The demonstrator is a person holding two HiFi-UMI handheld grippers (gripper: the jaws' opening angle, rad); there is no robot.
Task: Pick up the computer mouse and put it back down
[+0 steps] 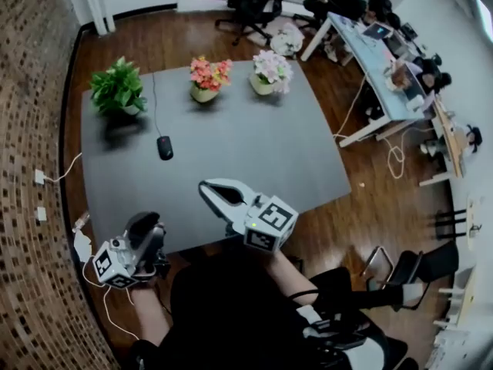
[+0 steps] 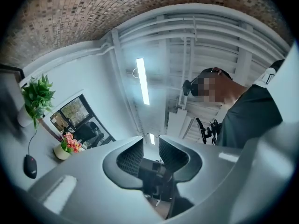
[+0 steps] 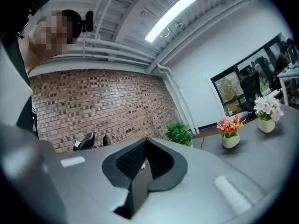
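Note:
A black computer mouse [image 1: 164, 147] lies on the left part of the dark grey table [image 1: 254, 153], and its cable runs toward the far edge. It also shows small at the lower left of the left gripper view, as the mouse [image 2: 30, 166]. My left gripper [image 1: 143, 222] is off the table's near left corner, tilted upward, with its jaws [image 2: 151, 143] shut on nothing. Over the near edge, my right gripper [image 1: 206, 188] points left toward the brick wall, shut [image 3: 146, 143] and empty. Both grippers are well short of the mouse.
Three pots stand along the far edge: a green plant [image 1: 117, 88], red and pink flowers [image 1: 208, 78], and pale flowers [image 1: 271, 70]. A brick wall [image 1: 31, 129] with sockets and cables runs along the left. Office desks [image 1: 385, 60] and chairs [image 1: 408, 272] stand to the right.

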